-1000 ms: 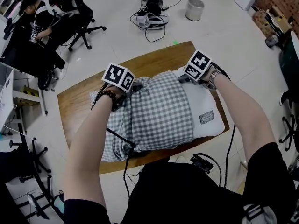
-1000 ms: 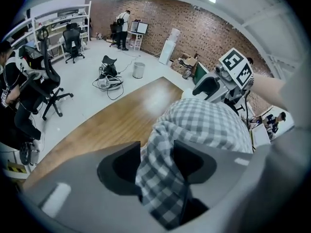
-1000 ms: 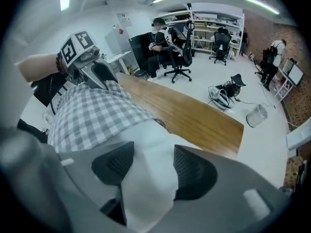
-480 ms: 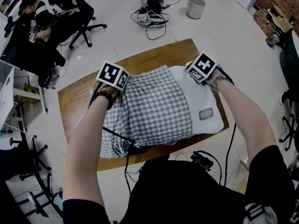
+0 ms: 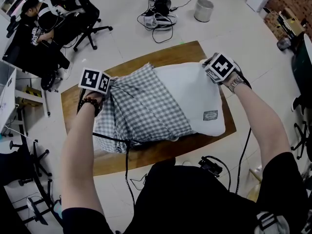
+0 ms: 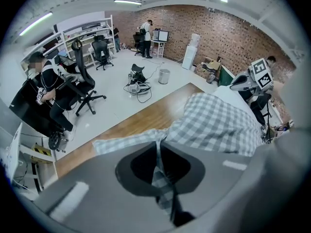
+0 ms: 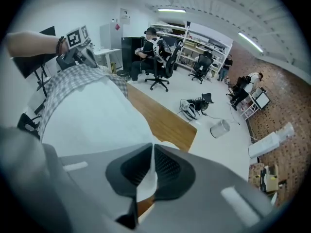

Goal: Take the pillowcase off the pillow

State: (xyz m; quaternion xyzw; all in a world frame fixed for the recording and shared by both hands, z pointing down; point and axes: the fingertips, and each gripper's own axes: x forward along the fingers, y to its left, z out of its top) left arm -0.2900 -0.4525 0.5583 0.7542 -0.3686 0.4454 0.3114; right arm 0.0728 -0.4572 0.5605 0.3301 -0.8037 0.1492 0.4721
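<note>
Two grippers hold one bundle on the wooden table [image 5: 170, 56]. In the head view, a seated person [image 5: 33, 14] and an office chair [image 5: 85, 16] are on the floor out at 10 o'clock from the table.

At the table's 9 o'clock end is the left gripper [image 5: 100, 84]. Its jaws are pressed together on a pinch of the checked pillowcase [image 5: 141, 108]. In the left gripper view a strip of the gingham runs straight between the dark pads. The pillowcase lies bunched and creased over the 9 o'clock half of the pillow [image 5: 187, 91], with loose folds spilling toward 7 o'clock.

The pillow's 3 o'clock half is bare and white. A small sewn label [image 5: 210, 115] sits near its 5 o'clock corner.

At the pillow's 1 o'clock corner is the right gripper [image 5: 220, 68]. It is also clamped tight, and in its own view a thin fold of the white pillow fabric is nipped between the pads.

On the floor beyond the table, a heap of cables and gear [image 5: 158, 11] lies at 12 o'clock. A pale bin [image 5: 204, 9] stands at 1 o'clock.
</note>
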